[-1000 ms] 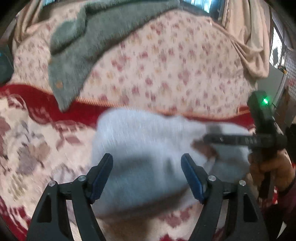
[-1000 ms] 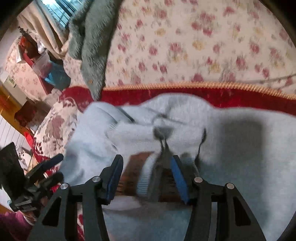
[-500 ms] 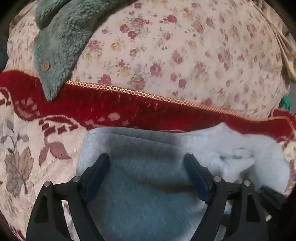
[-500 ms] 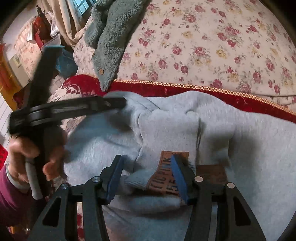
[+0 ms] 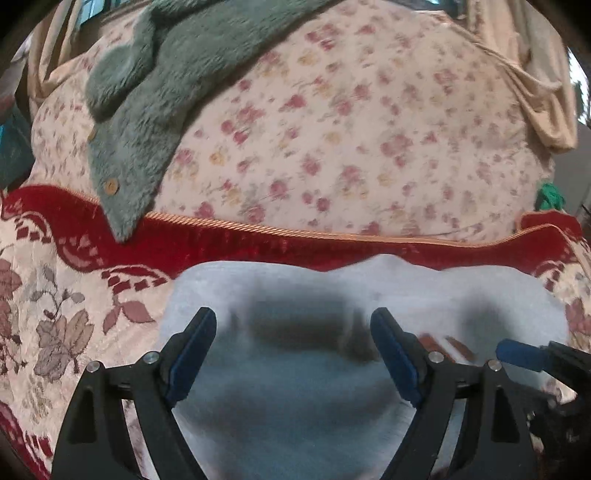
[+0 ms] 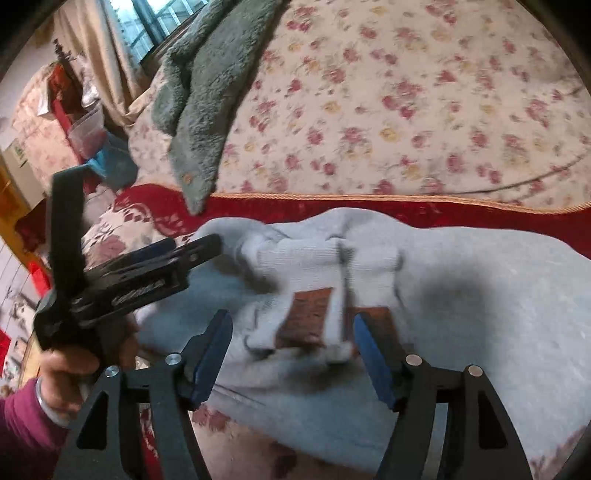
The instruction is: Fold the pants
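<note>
Light grey pants [image 5: 295, 406] lie bunched on the red patterned bed cover [image 5: 258, 247]. My left gripper [image 5: 293, 317] hovers open over their left part, with only flat cloth below its fingers. The waistband with a brown label [image 6: 306, 317] is folded on top of the pants [image 6: 461, 295]. My right gripper [image 6: 292, 321] straddles that waistband; its jaws are opening and the pads stand clear of the cloth. In the right wrist view the left gripper [image 6: 188, 243] points at the pants' left edge, held by a hand [image 6: 70, 369]. One right fingertip [image 5: 517, 354] shows at the right of the left wrist view.
A green fleece garment [image 5: 166, 74] drapes over a floral quilt [image 5: 351, 129] behind the pants, its tip reaching the cover's gold cord edge. Curtains and a window [image 6: 147, 22] stand at the back left, with boxes and clutter [image 6: 85, 125] beside the bed.
The right jaws have spread wider and left the waistband, which now lies loose between them. Both grippers have drawn back a little from the pants. The left gripper has shifted left.
</note>
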`<state>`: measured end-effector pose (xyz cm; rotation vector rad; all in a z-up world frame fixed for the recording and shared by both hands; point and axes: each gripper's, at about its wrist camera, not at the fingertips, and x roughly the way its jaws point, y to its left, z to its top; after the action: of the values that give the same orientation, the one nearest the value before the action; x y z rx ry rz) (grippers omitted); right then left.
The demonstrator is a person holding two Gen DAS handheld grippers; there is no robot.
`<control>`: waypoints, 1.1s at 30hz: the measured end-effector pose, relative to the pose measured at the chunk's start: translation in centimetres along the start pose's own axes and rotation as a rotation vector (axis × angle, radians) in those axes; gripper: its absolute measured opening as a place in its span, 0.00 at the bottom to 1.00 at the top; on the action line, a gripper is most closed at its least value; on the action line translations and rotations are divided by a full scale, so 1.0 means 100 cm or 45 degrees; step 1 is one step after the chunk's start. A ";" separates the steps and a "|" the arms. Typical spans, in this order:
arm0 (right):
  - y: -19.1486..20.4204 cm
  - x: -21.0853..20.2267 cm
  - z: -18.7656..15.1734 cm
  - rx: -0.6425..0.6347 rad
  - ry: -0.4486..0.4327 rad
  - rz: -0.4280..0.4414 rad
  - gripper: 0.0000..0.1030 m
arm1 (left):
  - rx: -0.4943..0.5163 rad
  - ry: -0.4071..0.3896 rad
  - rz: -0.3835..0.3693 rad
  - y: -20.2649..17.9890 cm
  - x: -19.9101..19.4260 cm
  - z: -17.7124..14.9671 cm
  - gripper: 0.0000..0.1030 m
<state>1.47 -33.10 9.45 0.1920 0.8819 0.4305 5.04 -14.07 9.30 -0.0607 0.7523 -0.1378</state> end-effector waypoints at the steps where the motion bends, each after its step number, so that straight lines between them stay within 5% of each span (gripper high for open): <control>1: -0.004 -0.005 -0.002 0.023 -0.008 -0.001 0.71 | 0.013 -0.013 -0.007 -0.007 -0.005 -0.001 0.82; 17: -0.101 -0.103 -0.072 0.379 -0.067 -0.153 0.87 | 0.206 0.003 -0.205 -0.127 -0.021 -0.020 0.84; 33: -0.187 -0.113 -0.098 0.799 -0.137 -0.036 0.93 | 0.347 0.126 -0.413 -0.188 0.017 -0.001 0.91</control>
<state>-7.14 -55.00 5.03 0.7706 0.8911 0.1032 4.23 -32.87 10.05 0.0846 0.8124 -0.5542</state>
